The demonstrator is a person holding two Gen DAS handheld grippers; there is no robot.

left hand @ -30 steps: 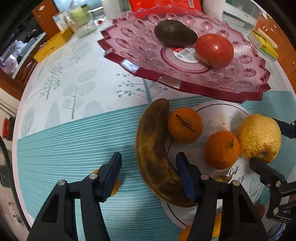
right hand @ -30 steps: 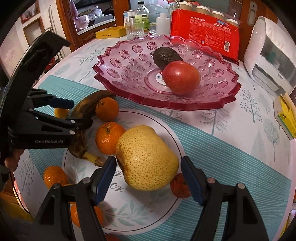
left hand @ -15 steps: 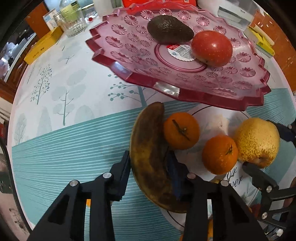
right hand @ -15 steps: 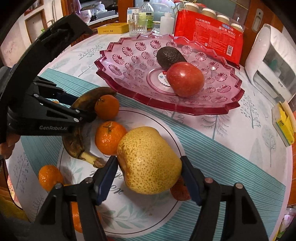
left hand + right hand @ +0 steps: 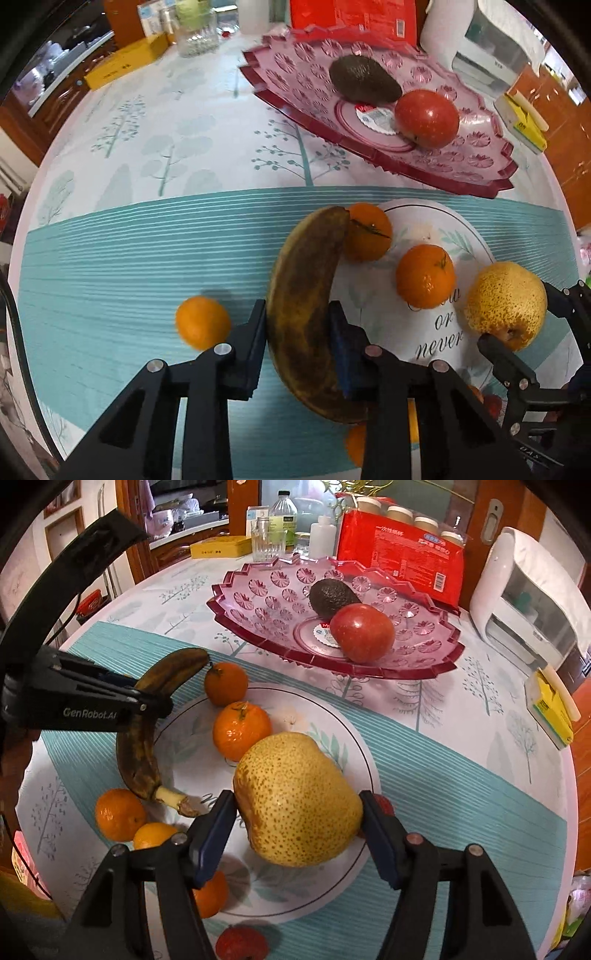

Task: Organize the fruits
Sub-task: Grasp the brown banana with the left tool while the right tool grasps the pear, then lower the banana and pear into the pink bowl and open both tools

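Banana [image 5: 306, 295] between shut jaws, pear [image 5: 299, 801] — gripped

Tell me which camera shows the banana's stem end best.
The right wrist view. There the banana lies side-on, and its pale cut stem shows fully, resting on the white plate near two oranges. In the left wrist view the banana runs lengthwise between the left gripper pads, and its stem end is hidden behind the gripper.
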